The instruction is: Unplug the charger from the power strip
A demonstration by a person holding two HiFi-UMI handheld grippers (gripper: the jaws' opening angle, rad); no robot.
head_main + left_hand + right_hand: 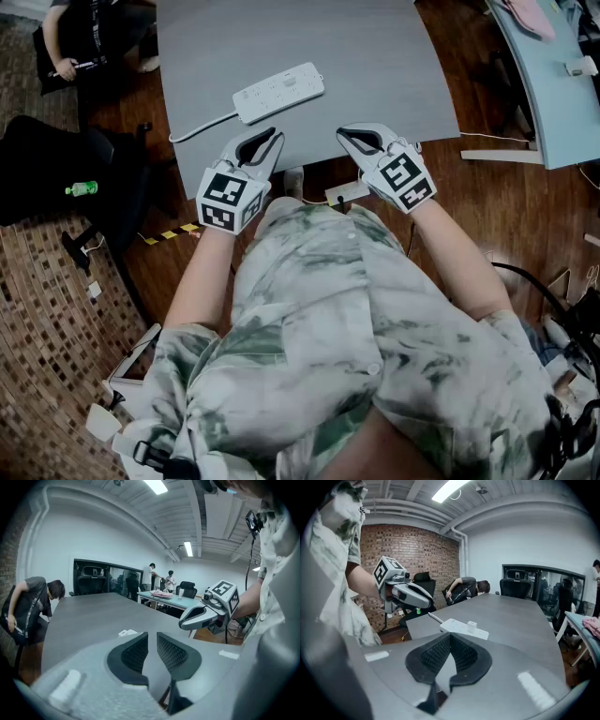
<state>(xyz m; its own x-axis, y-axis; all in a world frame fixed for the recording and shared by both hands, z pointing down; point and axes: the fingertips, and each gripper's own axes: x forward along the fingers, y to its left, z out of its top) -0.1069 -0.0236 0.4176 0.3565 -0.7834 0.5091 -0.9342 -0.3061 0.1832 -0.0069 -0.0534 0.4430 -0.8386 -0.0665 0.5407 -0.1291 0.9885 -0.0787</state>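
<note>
Two empty tools, left tool (271, 136) narrowly parted, right tool (343, 134) closed, grey table (375, 56), brick wall (417, 550)

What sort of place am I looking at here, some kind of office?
Most likely an office meeting room: there is a long grey conference table, black office chairs at its far end, and a glass partition behind them.

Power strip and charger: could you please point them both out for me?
power strip (278, 92), head view, middle of its white top.
charger (472, 626), right gripper view, front of its white body.
</note>
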